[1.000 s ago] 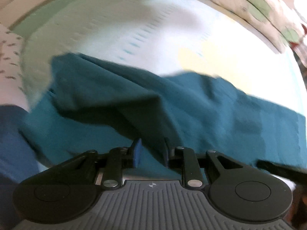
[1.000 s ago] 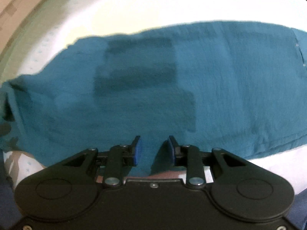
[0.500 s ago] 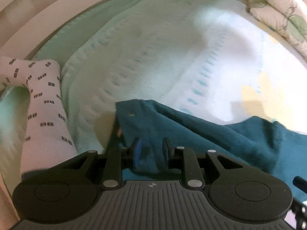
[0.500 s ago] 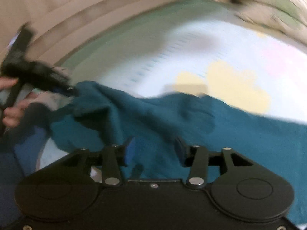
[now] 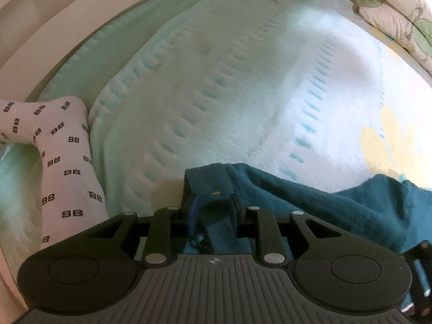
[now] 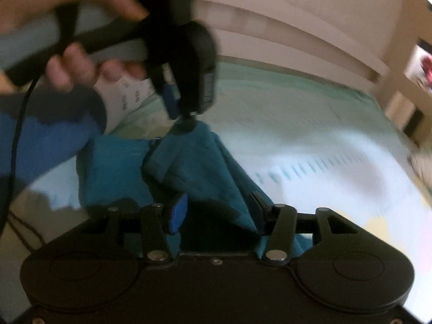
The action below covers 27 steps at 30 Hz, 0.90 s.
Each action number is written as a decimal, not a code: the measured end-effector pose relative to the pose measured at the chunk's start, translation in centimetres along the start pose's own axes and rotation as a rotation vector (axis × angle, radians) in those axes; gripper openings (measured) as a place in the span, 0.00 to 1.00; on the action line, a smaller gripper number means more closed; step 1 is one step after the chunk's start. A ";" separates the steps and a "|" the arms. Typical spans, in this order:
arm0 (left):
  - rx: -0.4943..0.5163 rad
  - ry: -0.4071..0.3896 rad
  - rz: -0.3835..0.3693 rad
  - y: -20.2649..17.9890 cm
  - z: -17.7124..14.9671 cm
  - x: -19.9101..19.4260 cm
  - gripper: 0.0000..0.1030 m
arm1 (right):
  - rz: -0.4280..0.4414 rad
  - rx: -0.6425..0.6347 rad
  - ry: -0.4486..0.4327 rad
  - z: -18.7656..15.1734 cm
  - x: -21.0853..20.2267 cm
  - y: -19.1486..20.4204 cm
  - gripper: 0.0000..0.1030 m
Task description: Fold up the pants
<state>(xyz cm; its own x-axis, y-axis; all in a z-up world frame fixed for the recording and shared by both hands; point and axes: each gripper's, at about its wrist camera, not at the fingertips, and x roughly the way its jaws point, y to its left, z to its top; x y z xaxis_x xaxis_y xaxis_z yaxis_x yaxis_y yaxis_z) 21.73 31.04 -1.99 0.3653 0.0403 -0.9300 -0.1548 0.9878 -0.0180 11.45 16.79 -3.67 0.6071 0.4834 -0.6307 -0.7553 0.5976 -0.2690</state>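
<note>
One pants (image 5: 310, 205) corner pinched in left hand-held gripper (image 5: 214, 210)

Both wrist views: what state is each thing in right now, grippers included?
Pants: bunched, one end lifted off the bed, not folded flat.
Left gripper: shut on pants.
Right gripper: open, jaws have just been opening, pants cloth loose between them.
Blanket: spread flat over the bed.
Pillow: lying at the far edge.
</note>
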 end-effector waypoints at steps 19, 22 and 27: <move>0.030 -0.080 -0.002 0.8 0.7 -2.3 0.23 | 0.275 0.311 -0.034 2.2 0.1 -2.9 0.08; 0.043 -0.114 0.005 0.5 1.3 -3.6 0.23 | 0.476 0.567 -0.028 1.7 -0.1 -3.9 0.08; 0.063 -0.106 -0.008 -0.9 1.1 -3.6 0.23 | 0.550 0.609 0.160 -0.9 3.9 -0.2 0.10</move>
<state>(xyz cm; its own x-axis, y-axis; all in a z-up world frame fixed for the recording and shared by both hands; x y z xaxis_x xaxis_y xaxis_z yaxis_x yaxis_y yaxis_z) 21.56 30.17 1.76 0.4615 0.0448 -0.8860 -0.0946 0.9955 0.0010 13.78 18.00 -6.73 0.1133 0.7380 -0.6652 -0.6404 0.5661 0.5190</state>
